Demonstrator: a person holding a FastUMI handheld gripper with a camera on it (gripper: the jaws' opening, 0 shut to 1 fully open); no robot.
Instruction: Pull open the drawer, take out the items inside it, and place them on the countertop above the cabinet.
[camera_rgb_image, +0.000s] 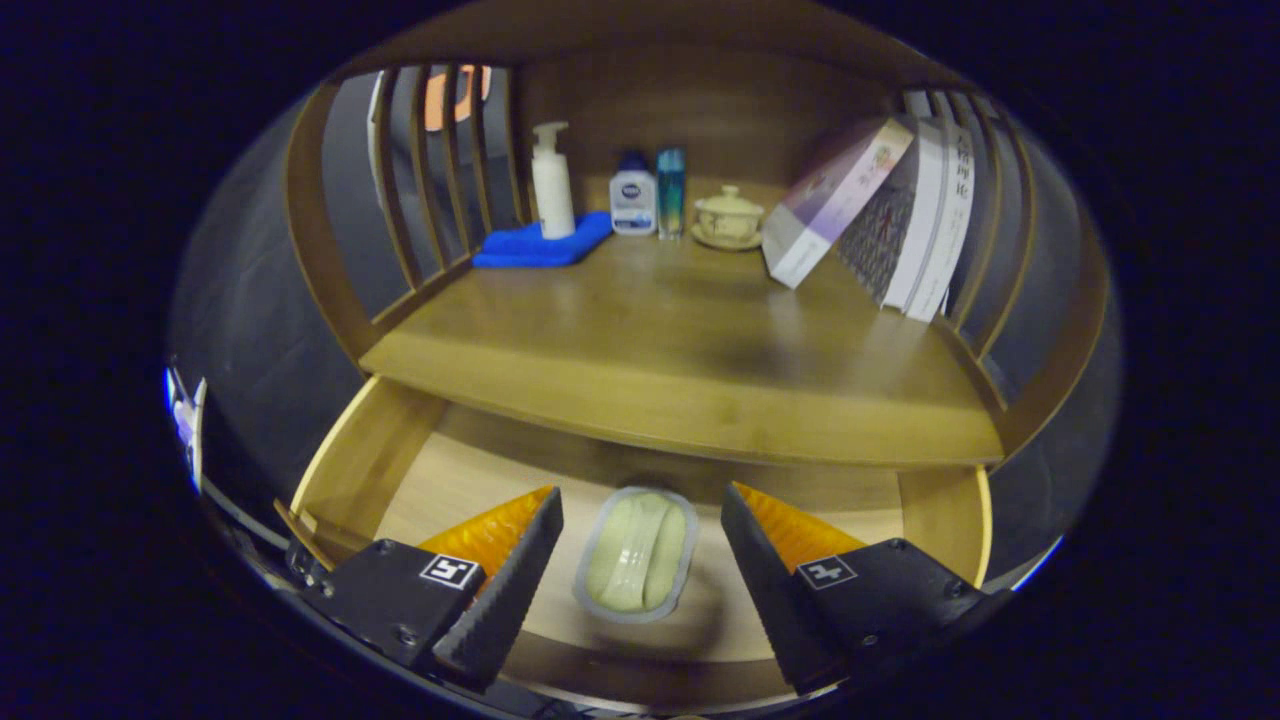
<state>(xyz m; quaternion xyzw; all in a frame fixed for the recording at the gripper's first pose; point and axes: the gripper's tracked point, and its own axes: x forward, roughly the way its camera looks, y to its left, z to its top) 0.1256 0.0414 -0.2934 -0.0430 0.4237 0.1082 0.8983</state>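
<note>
Inside the open drawer (400, 470), a pale green packet (636, 553) is lying flat on the wooden bottom. It is sitting right between the two fingers of the gripper (640, 560), a little below them. The fingers are standing wide apart, one on each side, and neither one is touching the packet. They are spread like that so the packet can fit in the gap when the gripper is going down.

The packet is looking soft, maybe a sealed snack or a soap bar, but the view is too blurry to be sure.

Above the drawer, the countertop (690, 360) is waiting. Its front part is bare wood, so there is room to put the packet there. At the back, a white pump bottle (552, 180) is standing on a blue cloth (540, 245). Next to it a small bottle (633, 198) and a little lidded cup (728, 215) are standing. Some books (880, 215) are leaning to one side, resting against each other.

The drawer is already pulled out, so grabbing the packet is likely the next job.
</note>
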